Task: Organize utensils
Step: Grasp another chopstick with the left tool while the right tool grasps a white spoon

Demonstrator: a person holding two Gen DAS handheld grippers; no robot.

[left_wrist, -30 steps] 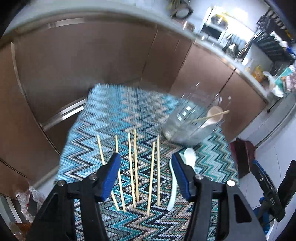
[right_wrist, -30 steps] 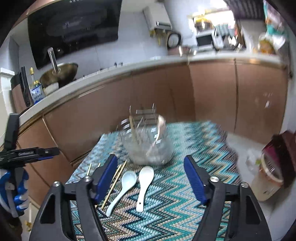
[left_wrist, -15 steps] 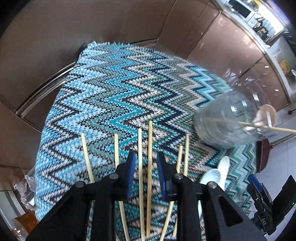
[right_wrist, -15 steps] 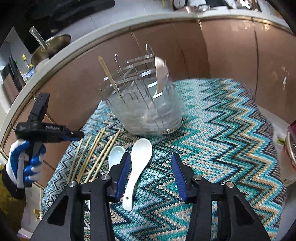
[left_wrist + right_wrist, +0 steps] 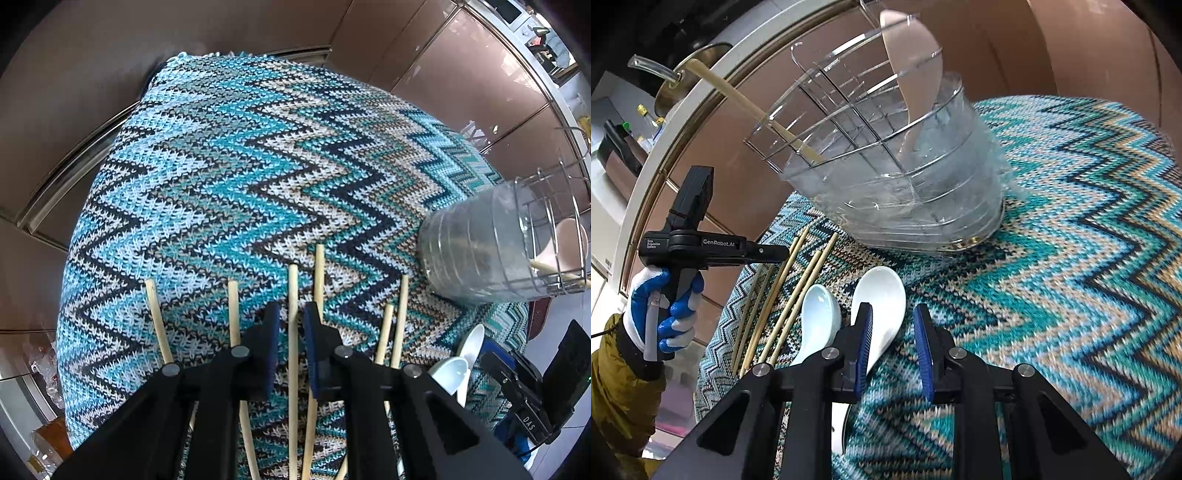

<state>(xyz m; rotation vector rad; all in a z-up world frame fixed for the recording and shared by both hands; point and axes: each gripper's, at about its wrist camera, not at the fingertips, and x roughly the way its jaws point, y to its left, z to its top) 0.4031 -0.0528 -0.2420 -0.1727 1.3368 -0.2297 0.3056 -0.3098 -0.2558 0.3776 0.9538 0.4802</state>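
Facing brown cabinet fronts (image 5: 92,74) in a kitchen and looking down on a small table draped in a blue, teal and tan zigzag cloth (image 5: 240,166). Seeing six loose chopsticks (image 5: 232,314) lying roughly parallel on the cloth, with a pale blue spoon (image 5: 820,310) and a white spoon (image 5: 882,291) lying side by side just to their right. Seeing a clear holder (image 5: 905,192) with wire dividers standing on the cloth beyond the spoons, already keeping one leaning chopstick (image 5: 738,99) and a pinkish spoon (image 5: 912,62). Pointing the left gripper (image 5: 291,314) steeply down over the row, gripped by a gloved hand (image 5: 661,314) in blue and white. Having just been closing its jaws to a narrow slot, straddling one middle chopstick (image 5: 293,288), yet showing slivers of cloth on either side of the stick, so not pinching it. Hanging the right gripper (image 5: 892,314) low over the white spoon. Having just been closing those jaws too, standing partly open, with the left finger crossing the spoon's bowl, only the bowl's edge and bare cloth lying between the blue pads, and gripping nothing.
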